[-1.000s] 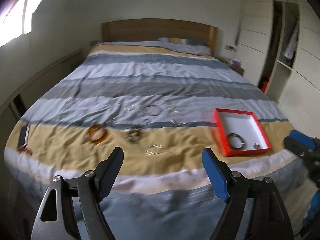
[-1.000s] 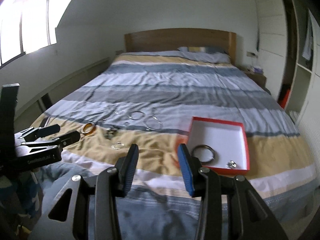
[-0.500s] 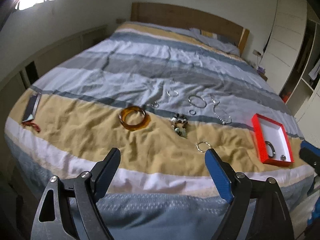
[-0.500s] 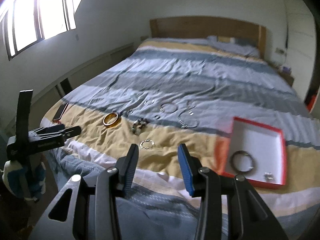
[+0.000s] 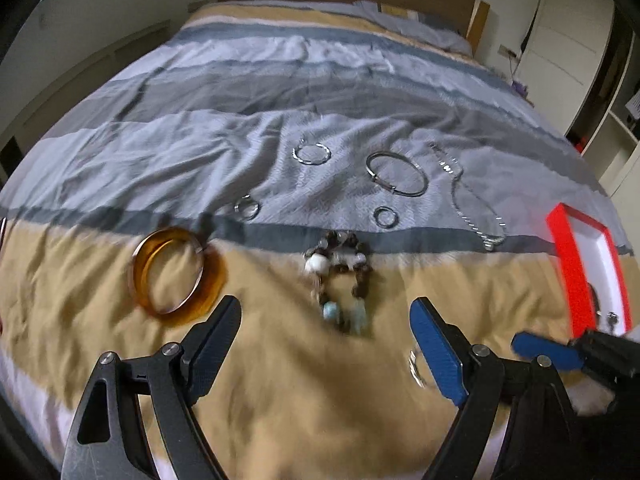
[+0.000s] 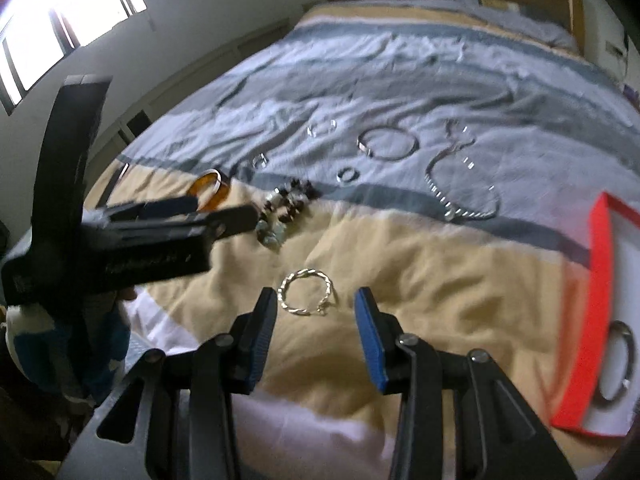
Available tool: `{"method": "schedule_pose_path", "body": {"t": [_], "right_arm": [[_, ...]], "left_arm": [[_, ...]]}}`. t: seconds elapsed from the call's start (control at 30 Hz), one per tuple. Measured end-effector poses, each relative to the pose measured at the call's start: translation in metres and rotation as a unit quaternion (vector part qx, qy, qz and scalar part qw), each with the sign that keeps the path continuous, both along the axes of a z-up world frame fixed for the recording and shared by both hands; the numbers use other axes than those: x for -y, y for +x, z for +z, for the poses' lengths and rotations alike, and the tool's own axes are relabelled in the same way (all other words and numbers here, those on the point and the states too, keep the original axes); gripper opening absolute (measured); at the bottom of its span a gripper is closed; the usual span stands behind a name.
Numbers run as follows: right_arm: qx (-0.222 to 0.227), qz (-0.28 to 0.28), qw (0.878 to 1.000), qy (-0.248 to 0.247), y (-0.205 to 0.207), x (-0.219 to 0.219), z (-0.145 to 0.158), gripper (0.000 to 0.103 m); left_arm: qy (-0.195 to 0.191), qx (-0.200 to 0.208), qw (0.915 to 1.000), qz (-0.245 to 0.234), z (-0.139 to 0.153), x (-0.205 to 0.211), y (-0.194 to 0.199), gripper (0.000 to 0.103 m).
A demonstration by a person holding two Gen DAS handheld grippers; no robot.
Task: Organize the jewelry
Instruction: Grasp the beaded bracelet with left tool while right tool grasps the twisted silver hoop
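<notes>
Both grippers have swept in low over the bed since a half-second back, and the jewelry now fills both views. Right gripper (image 6: 316,312) hangs with jaws spread wide and empty, the twisted silver bracelet (image 6: 307,292) lying just ahead of its tips on the yellow stripe of the duvet (image 6: 440,264). Left gripper (image 5: 326,334) is spread too, holding nothing, lined up on the beaded bracelet (image 5: 340,276), with the amber bangle (image 5: 176,276) off to its left.

That silver bracelet looks light, thin and stiff, probably slick metal, sunk a little in soft fabric. My call: pinch across the wire at one side of the loop, not around the whole ring. It is a small open hoop of twisted strands, bright against the cloth. Red tray (image 6: 600,280) waits at far right, a ring already inside.
</notes>
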State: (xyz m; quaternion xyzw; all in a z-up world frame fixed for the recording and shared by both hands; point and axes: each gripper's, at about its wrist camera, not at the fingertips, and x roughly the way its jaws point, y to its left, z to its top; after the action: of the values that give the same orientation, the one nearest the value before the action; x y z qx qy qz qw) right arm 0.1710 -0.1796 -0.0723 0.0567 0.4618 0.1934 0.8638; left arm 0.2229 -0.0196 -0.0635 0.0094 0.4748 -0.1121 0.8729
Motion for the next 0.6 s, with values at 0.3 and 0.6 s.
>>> {"method": "schedule_pose_path", "body": {"t": [0.3,0.6], "right_arm": [[-0.038,0.009,0.999,0.003,0.024,-0.008,-0.037,0.026],[-0.049,0.020,0.998,-0.018,0.022,-0.016,-0.045,0.004]], "left_arm": [[0.013,-0.049,0.9987,0.004,-0.046,0.007,0.038,0.085],[0.022,-0.036,0.9986,-0.030,-0.044,0.021,0.035,0.036]]}}
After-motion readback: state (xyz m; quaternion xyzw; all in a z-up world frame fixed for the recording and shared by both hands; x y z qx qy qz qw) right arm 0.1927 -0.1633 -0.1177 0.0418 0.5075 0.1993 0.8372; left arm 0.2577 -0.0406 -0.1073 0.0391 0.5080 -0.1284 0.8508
